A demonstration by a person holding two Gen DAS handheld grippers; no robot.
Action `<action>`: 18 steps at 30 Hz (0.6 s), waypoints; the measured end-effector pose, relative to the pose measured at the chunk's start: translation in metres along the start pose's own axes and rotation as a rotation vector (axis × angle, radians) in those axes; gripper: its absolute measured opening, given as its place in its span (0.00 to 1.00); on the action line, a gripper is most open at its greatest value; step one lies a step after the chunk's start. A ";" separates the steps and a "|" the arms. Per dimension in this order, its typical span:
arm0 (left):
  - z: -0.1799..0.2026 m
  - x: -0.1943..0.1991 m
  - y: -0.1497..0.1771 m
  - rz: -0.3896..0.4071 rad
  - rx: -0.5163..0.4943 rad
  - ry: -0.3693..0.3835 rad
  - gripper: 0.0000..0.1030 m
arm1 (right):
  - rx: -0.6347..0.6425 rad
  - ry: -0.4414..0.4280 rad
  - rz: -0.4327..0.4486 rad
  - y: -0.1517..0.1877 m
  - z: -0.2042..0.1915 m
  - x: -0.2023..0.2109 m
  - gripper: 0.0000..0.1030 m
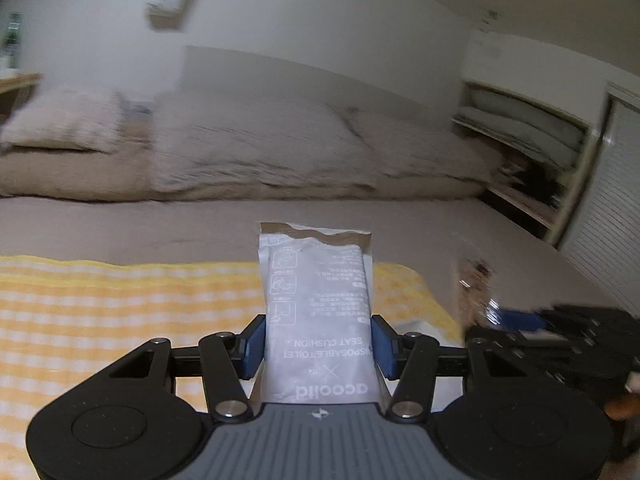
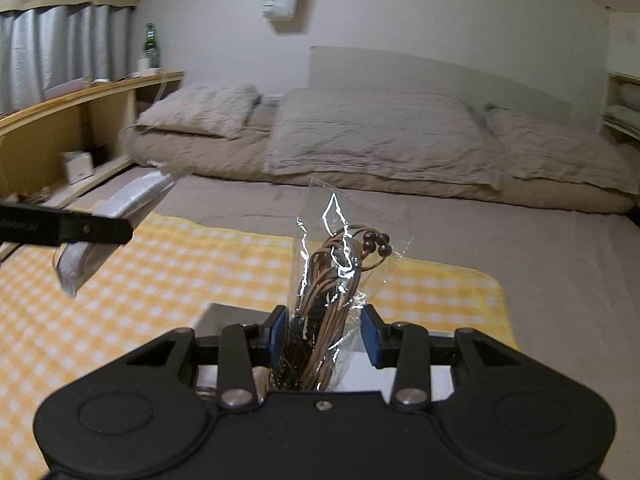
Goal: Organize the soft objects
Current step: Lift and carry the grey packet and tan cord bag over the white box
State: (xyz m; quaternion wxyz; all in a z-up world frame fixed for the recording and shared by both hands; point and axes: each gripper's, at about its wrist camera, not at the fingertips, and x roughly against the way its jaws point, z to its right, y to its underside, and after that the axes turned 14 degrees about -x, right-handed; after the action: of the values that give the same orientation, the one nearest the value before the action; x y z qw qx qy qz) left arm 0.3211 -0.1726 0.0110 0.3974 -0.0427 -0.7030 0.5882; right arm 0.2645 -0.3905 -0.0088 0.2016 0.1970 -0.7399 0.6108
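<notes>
Tongs grip both items above the yellow cloth (image 2: 168, 276): left tongs (image 1: 318, 346) clamp the pouch (image 1: 318, 300), right tongs (image 2: 325, 336) pinch the cord bag (image 2: 340, 264), likely for carrying elsewhere.

The right tongs (image 2: 324, 332) grip a clear plastic bag of brown cords with dark beads (image 2: 340, 268), its top standing upright. At the left, the left tongs (image 2: 80, 230) hold a silvery white packet (image 2: 120, 216), tilted. Below both lies a yellow checked cloth (image 2: 160, 280) on the bed (image 2: 560, 248), with a beige duvet (image 2: 380, 144) and pillow (image 2: 200, 108) at the far side.
</notes>
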 end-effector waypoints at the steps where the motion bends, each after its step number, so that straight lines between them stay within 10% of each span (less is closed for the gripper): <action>1: 0.006 -0.008 0.001 -0.007 -0.014 0.029 0.53 | -0.004 0.018 0.004 0.000 0.007 -0.001 0.39; 9: 0.049 -0.078 0.023 -0.106 -0.152 0.278 0.53 | -0.045 0.117 -0.014 0.005 0.054 -0.013 0.39; 18: 0.044 -0.161 0.053 -0.300 -0.067 0.496 0.53 | -0.059 0.183 -0.053 0.012 0.086 -0.027 0.39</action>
State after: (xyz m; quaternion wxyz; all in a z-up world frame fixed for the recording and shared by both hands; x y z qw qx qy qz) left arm 0.3827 -0.2760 -0.1168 0.6380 -0.0937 -0.6018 0.4711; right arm 0.2756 -0.4717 -0.0476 0.2900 0.1540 -0.7307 0.5986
